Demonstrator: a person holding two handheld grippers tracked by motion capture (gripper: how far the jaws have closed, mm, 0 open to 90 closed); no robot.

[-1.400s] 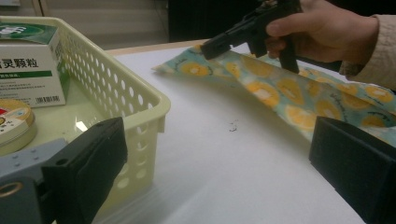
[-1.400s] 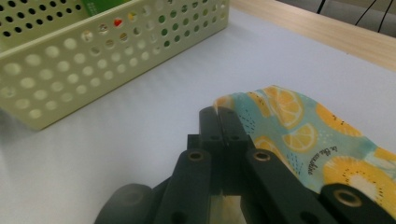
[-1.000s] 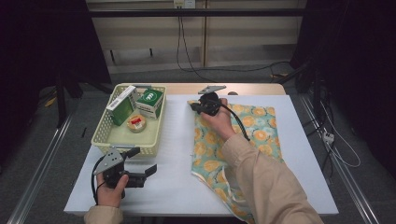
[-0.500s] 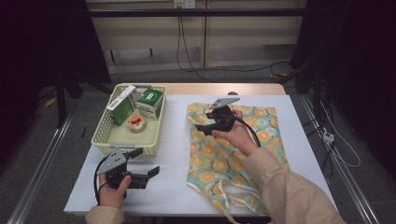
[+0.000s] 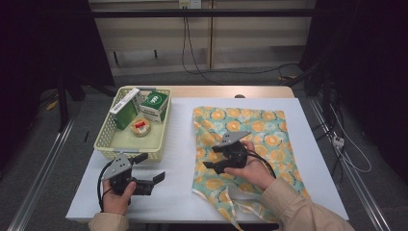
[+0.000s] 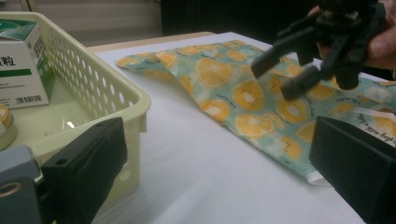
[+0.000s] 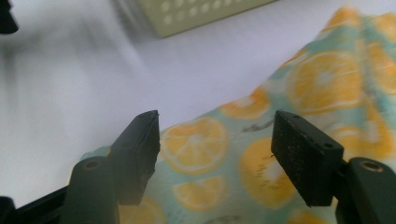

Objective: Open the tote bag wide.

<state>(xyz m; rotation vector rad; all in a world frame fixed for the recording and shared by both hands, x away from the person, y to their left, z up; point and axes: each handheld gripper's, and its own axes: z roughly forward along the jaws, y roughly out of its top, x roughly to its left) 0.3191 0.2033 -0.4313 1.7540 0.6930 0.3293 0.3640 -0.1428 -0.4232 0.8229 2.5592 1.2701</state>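
Looking down from the high view, the right gripper (image 5: 210, 157) hovers over the cloth's (image 5: 260, 130) left edge, jaws apart, having just been opening then easing in, nothing between them. Bare table (image 5: 178, 144) separates cloth from basket (image 5: 107, 143). At seven o'clock, the left gripper (image 5: 156, 168) rests open.

Its own view shows wide-spread jaws with white table ahead.

In the right gripper view, the orange-print cloth lies below parted jaws.

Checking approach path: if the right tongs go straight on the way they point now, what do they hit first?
Probably the orange-print cloth: the right tongs stand open, tilted down over its left edge. Beyond lies bare white table; depth is uncertain.
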